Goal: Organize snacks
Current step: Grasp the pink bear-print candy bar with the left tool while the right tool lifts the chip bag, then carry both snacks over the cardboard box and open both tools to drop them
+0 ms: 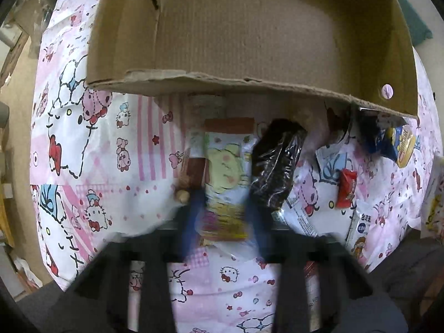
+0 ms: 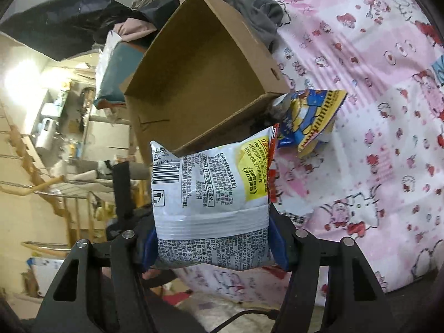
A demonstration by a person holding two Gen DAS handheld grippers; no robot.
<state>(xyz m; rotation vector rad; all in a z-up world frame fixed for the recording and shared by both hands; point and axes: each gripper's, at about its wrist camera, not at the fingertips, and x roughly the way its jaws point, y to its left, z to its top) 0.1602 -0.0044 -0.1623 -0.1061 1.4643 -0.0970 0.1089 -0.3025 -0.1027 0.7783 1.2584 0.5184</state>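
Note:
An empty cardboard box lies on the pink cartoon tablecloth; it also shows in the right wrist view. My left gripper has blurred blue fingers on either side of a yellow-green cartoon snack packet lying on the cloth in front of the box. My right gripper is shut on a white puffed snack bag with black print, held in the air in front of the box's open side.
A dark shiny packet, a small red packet, white packets and a blue-yellow packet lie right of the left gripper. The blue-yellow packet touches the box corner. Room clutter and shelves lie beyond the table edge.

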